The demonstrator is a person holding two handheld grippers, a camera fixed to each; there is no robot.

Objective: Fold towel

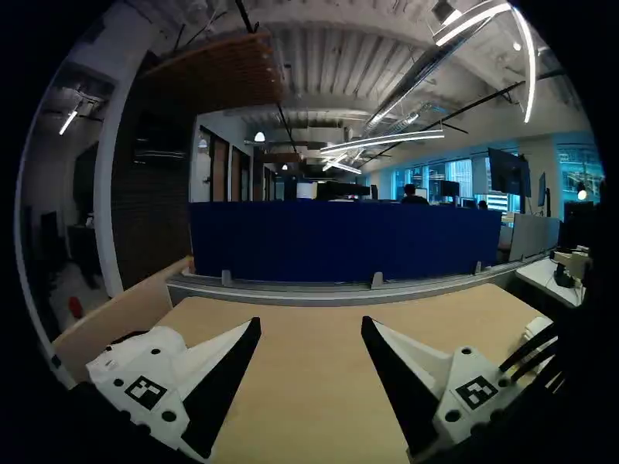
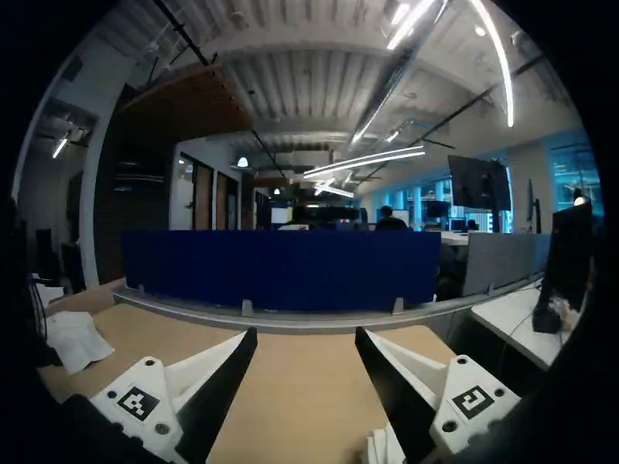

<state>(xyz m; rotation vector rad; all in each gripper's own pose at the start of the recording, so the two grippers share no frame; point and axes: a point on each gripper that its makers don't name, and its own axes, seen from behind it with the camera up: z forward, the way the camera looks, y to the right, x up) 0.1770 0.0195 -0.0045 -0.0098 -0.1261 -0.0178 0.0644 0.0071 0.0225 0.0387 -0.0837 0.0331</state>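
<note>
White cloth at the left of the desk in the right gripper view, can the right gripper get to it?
Probably yes. The right gripper is open, and bare desk lies between it and the white cloth, though the cloth sits well off to one side.

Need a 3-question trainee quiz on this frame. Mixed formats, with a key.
1. True or false: the left gripper is open, with bare desk between its fingers.
2. In the right gripper view, the crumpled white cloth lies: A) on the desk, left of the right gripper; B) between its fingers; C) draped over its right finger.
3. Fill in: the partition behind the desk is ___.

Key: 1 true; 2 A; 3 blue.
</note>
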